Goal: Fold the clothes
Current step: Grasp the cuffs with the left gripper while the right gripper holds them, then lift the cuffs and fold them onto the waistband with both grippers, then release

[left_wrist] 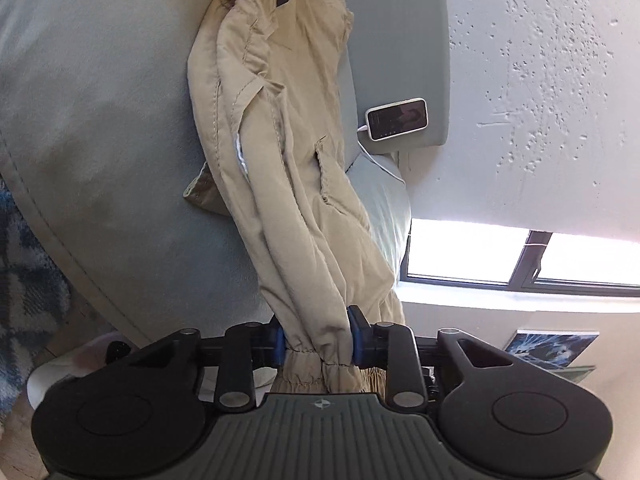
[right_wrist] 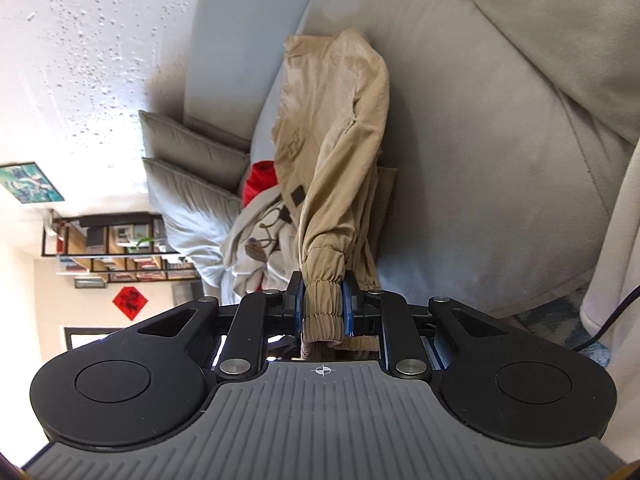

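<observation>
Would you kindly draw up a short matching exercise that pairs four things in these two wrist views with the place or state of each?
Things:
1. tan jacket
2. phone
3. red garment
4. two grey cushions

Places or states:
A. lies on the sofa arm, cable plugged in
B. stand against the sofa's far end
C. peeks out of the clothes pile behind the jacket
D. held by its elastic cuffs in the left gripper and the right gripper

Pairs: 1-D, 2-A, 3-C, 4-B
</observation>
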{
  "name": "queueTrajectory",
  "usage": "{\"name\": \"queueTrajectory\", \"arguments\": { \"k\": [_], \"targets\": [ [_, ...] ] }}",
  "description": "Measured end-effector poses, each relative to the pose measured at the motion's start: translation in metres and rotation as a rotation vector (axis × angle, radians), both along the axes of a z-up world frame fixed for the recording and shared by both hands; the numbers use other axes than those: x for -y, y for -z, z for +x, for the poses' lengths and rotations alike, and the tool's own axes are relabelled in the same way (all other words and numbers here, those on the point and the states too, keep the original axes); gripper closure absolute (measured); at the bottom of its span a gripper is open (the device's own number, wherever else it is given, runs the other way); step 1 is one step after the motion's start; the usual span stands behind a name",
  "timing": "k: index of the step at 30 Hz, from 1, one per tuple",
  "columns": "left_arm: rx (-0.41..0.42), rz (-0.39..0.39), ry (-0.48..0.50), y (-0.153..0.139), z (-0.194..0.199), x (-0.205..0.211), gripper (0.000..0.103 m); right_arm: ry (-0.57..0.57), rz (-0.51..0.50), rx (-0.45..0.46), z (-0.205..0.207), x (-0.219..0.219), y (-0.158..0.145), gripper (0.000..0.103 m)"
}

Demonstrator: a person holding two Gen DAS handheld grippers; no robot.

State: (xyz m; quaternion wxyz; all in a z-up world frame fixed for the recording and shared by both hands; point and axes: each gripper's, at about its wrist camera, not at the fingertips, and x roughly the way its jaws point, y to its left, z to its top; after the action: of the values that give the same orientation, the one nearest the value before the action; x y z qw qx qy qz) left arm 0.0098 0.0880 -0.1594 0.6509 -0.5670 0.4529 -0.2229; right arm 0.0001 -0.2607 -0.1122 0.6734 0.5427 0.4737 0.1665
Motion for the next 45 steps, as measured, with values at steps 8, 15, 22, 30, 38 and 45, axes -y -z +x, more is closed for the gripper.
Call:
{"name": "queueTrajectory", "arguments": {
  "k": [8, 15, 22, 30, 38, 45],
  "targets": [
    [-0.015, -0.004, -0.043, -0.014, 0.000, -0.010, 0.080, -0.019, -0.068, -0.020, -0.007, 0.012, 0.009, 0.045],
    [-0.021, -0.090, -0.088, -0.019, 0.001, -0.021, 0.080, 0.012, 0.051, 0.061, -0.005, 0.024, 0.020, 0.010],
    [-0.026, -0.128, -0.118, -0.025, 0.001, -0.020, 0.080, -0.054, 0.292, 0.021, 0.017, -0.018, 0.077, 0.010],
    [-0.132, 0.024, -0.019, -0.029, -0.005, -0.027, 0.080, -0.098, 0.210, 0.060, 0.008, -0.035, 0.056, 0.077],
    [-0.273, 0.280, 0.153, -0.032, -0.028, -0.012, 0.079, -0.193, -0.159, -0.181, -0.024, -0.039, -0.001, 0.077],
    [-0.273, 0.253, 0.128, -0.029, -0.031, -0.016, 0.079, -0.177, -0.130, -0.219, -0.036, -0.028, 0.009, 0.074]
  ]
}}
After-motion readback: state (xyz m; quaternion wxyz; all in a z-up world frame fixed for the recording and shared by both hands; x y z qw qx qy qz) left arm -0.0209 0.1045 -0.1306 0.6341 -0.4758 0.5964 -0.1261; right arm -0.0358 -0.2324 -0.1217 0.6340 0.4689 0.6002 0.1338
